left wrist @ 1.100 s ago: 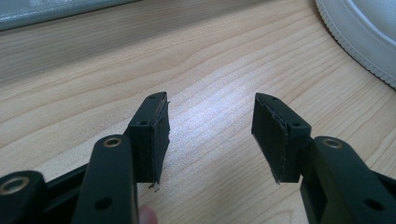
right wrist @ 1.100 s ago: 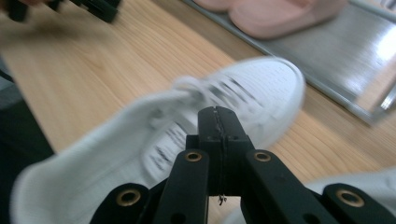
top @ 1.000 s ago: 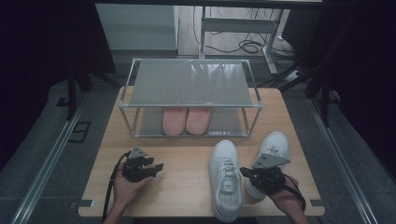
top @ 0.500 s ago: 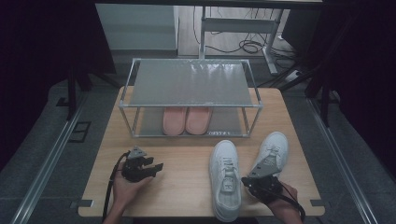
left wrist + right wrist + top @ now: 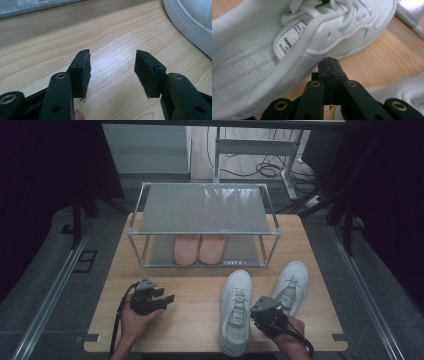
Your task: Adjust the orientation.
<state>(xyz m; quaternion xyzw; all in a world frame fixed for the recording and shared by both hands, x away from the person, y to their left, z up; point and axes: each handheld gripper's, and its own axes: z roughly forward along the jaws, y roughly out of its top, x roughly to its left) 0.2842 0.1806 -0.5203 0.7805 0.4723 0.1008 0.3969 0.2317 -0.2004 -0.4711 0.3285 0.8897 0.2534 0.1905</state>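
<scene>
Wooden surface [image 5: 200, 320] carries a metal-framed shoe rack [image 5: 202, 210] at its far side and two white sneakers, the left [image 5: 235, 312] and the right [image 5: 291, 285], lying near right.

— What do the two white sneakers look like?
— The left white sneaker [image 5: 236, 312] is a low lace-up with a mesh upper, a thick ribbed sole edge and white laces. It stands upright on its sole on the wooden table, toe pointing away towards the rack, heel at the near edge.
— And inside it?
— In the right gripper view, a white insole [image 5: 244, 72] with thin dark lines, and a tongue label [image 5: 289, 38] with dark print.
— The other one?
— The right white sneaker [image 5: 291, 286] matches it. It lies just beside the first, farther from the near edge, upright too, its toe angled outward to the right.
</scene>
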